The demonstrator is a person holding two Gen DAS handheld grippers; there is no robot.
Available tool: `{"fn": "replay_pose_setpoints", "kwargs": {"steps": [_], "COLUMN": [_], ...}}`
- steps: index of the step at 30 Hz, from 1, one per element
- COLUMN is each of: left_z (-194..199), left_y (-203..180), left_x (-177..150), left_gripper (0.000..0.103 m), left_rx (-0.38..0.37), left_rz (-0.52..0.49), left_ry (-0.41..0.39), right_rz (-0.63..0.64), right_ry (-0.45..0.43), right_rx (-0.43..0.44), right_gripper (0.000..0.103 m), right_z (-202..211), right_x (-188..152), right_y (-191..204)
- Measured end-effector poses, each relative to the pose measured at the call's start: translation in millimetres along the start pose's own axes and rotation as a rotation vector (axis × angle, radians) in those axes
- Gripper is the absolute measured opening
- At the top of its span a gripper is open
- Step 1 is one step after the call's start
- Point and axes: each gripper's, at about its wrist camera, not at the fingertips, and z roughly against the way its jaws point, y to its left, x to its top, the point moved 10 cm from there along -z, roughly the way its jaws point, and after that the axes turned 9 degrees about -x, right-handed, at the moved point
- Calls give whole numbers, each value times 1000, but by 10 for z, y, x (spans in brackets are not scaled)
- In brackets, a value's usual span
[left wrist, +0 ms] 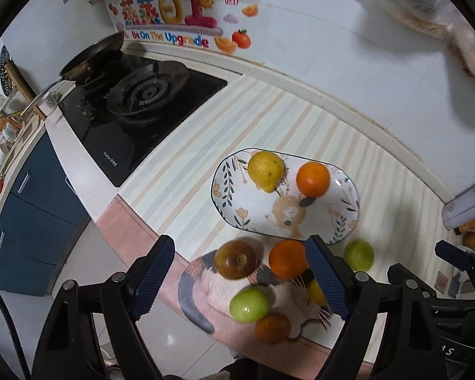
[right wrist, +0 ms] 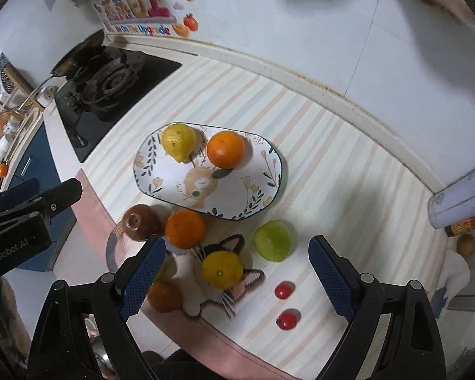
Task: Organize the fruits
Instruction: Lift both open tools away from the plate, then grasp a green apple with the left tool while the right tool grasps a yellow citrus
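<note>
While both tongs [left wrist: 240, 274] [right wrist: 237, 275] gape empty, the glossy oval plate [right wrist: 262, 171] holds round fruit.

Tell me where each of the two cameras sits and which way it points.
Left wrist: rides the left gripper, looking down-forward past its open blue-padded fingers at the brown-red apple and the oval rabbit-print plate; the right gripper's tip shows at the right edge.
Right wrist: rides the right gripper, open above the yellow citrus on the cat-shaped mat; the left gripper's body shows at the left edge.
Shared: plate, apple, black gas stove, striped cloth.
</note>
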Motion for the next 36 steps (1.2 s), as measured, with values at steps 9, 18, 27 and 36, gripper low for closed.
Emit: {"fn": "replay_pose_setpoints", "kwargs": {"steps": [9,18,27,36], "left_z": [515,737,606,-165], "left_y": [-126,-187,-107,202], "left_x": [-157,-295,-352,-586], "left_gripper": [84,84,86,103], "left_rx": [-28,-53,-61,-5], "left_rz": [-26,-40,-9,47], "left_ry": [-67,-89,-62,107], "right_rz": [-4,-26,-57,-134], "right_ry": [-72,-113,-50,161], "right_rx": [17,38,74,142], "right_gripper": [94,94,94,94], "right_z": [580,877,636,-467], "right_x": [-153,-229,-292,-538], "right_y": [-66,-76,-102,-119]}}
